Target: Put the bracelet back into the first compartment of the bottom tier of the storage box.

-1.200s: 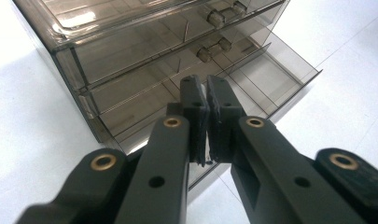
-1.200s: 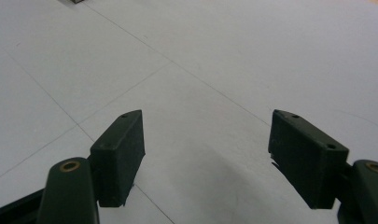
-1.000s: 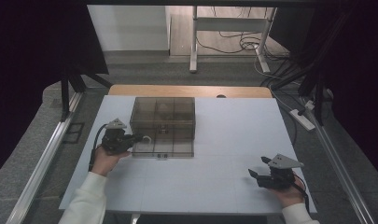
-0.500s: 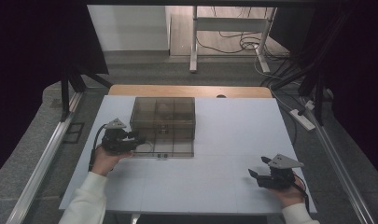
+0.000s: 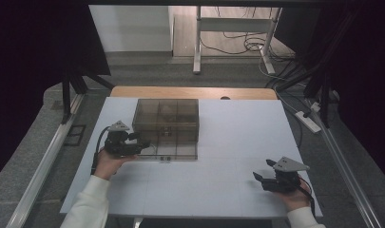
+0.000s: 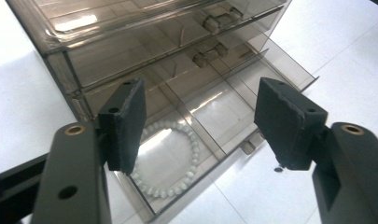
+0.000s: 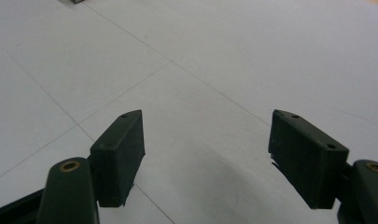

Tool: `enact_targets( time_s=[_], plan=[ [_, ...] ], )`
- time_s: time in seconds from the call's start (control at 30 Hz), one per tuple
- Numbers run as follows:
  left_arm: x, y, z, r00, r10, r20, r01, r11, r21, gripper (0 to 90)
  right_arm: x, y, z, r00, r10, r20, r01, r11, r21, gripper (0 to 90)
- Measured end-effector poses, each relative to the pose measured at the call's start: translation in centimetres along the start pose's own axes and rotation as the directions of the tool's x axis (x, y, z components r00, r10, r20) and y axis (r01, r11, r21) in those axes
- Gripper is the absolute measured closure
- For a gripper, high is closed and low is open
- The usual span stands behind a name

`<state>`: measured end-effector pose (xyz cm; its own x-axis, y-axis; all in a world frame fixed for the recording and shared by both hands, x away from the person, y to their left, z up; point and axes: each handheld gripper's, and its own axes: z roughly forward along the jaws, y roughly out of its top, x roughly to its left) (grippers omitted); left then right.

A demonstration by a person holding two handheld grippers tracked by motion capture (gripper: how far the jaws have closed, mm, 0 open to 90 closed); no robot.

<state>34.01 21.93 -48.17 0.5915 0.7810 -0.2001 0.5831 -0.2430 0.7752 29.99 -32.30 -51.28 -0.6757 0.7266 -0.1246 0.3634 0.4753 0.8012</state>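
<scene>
A smoky see-through drawer box [image 5: 166, 118] stands on the white table [image 5: 228, 142], with its bottom drawer [image 5: 178, 151] pulled out toward me. In the left gripper view a white bead bracelet [image 6: 194, 156] lies in a front compartment of that drawer [image 6: 233, 107]. My left gripper [image 5: 145, 145] [image 6: 203, 126] hovers at the drawer's left front. Its jaws have just been opening and now stand apart above the bracelet, without touching it. My right gripper [image 5: 261, 175] [image 7: 207, 154] rests open over bare table at the front right.
The box's upper drawers [image 6: 144, 51] are pushed in, with small knobs [image 6: 210, 23] on their fronts. A wooden strip [image 5: 190, 92] runs along the table's far edge. Metal frame rails [image 5: 47, 156] flank both sides, and a power strip [image 5: 308, 121] lies at the right.
The left gripper's jaws have spread apart at the drawer's front left. Both hands have kept their places, and the right gripper looks the same.
</scene>
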Motion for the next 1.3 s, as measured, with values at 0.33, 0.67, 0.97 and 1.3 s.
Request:
enact_targets(
  time_s=[0.33,0.67,0.97,1.3],
  plan=[
    [-1.3,-0.3,-0.7,0.9994,0.031,0.017,-0.031,0.9994,-0.017,31.1,0.0,0.0,0.1,1.0,-0.002,-0.001,0.002,1.0,-0.001,26.6],
    [-2.9,-0.5,-0.4,0.9972,0.067,0.035,-0.067,0.9978,0.004,29.3,-0.1,0.0,-0.1,1.0,-0.002,0.0,0.002,1.0,-0.002,26.6],
    [-4.0,-1.2,0.0,0.994,0.09,0.062,-0.091,0.9956,0.02,28.7,-0.1,0.0,-0.1,1.0,-0.002,-0.003,0.002,1.0,-0.005,26.6],
    [-4.9,-1.6,1.1,0.9898,0.124,0.07,-0.127,0.9909,0.043,28.3,0.0,0.0,0.0,1.0,-0.007,-0.002,0.007,1.0,-0.006,26.6]
  ],
)
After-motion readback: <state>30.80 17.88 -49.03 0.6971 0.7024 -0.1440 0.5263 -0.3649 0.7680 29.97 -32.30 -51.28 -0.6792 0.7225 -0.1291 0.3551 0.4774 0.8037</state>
